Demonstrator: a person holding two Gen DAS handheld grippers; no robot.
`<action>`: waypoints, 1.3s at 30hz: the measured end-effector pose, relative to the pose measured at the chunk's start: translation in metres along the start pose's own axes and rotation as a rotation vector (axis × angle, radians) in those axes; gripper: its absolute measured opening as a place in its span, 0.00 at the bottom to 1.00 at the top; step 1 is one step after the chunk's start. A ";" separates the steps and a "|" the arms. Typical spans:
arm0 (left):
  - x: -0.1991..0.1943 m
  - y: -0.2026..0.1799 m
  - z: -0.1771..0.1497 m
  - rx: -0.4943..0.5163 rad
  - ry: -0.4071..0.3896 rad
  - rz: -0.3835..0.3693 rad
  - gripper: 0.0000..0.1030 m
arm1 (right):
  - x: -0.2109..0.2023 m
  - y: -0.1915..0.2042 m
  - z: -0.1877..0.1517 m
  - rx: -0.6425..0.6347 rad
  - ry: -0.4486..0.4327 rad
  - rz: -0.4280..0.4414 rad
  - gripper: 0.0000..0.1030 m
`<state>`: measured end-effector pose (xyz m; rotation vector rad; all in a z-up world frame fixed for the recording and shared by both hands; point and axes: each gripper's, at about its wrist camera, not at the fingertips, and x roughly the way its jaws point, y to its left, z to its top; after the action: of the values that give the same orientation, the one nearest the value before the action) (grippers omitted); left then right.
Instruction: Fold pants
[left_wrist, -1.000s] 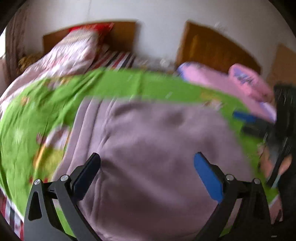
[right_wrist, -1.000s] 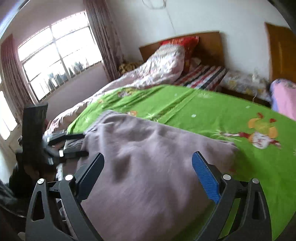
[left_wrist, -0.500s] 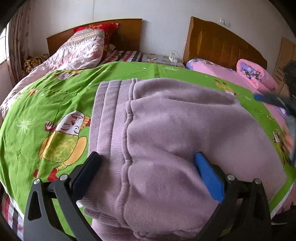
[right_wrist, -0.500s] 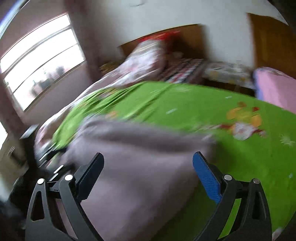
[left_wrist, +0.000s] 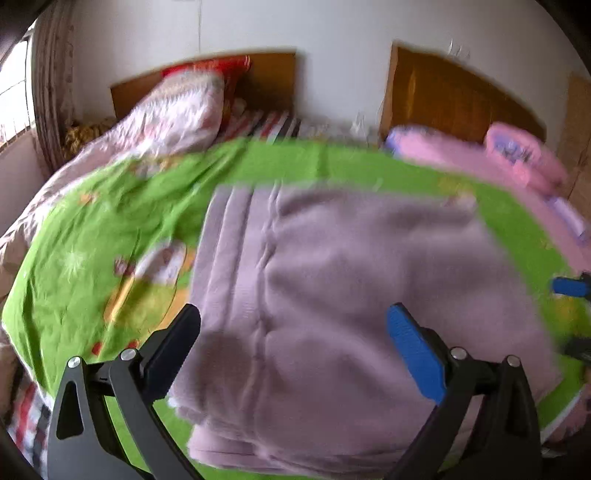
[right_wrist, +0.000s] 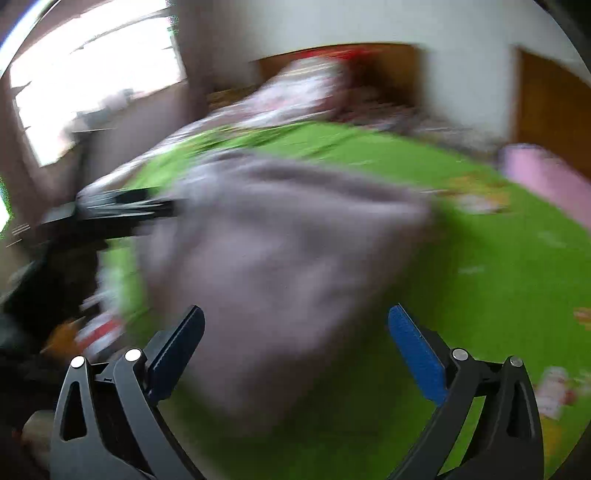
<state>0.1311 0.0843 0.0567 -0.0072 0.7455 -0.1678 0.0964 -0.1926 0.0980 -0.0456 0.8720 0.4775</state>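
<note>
The pants, a soft mauve knit, lie folded in a thick stack on the green cartoon-print sheet of the bed, toward its near edge, with the ribbed waistband along the stack's left side in the left wrist view. The left gripper hangs over the near part of the stack with its jaws wide apart and nothing between them; its black finger sits above the waistband side and its blue-padded finger above the middle of the fabric. The right gripper is also spread wide and empty, over the near right part of the stack, though that view is heavily blurred. In the left wrist view the right gripper's blue pad shows at the right edge of the bed. A floral quilt is heaped at the far left, against a wooden headboard. Pink bedding lies at the far right.
</note>
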 end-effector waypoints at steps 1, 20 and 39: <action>-0.010 -0.007 0.010 0.001 -0.042 -0.039 0.98 | 0.003 -0.005 0.003 0.024 0.002 -0.058 0.94; 0.062 0.008 0.028 -0.047 0.102 0.049 0.99 | 0.059 0.008 0.019 -0.032 0.067 -0.216 0.95; -0.001 0.108 0.028 -0.355 0.039 -0.072 0.98 | 0.024 -0.067 -0.022 0.475 0.050 0.184 0.95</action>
<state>0.1657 0.1895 0.0708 -0.3693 0.8062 -0.1025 0.1216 -0.2484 0.0555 0.4630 1.0247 0.4305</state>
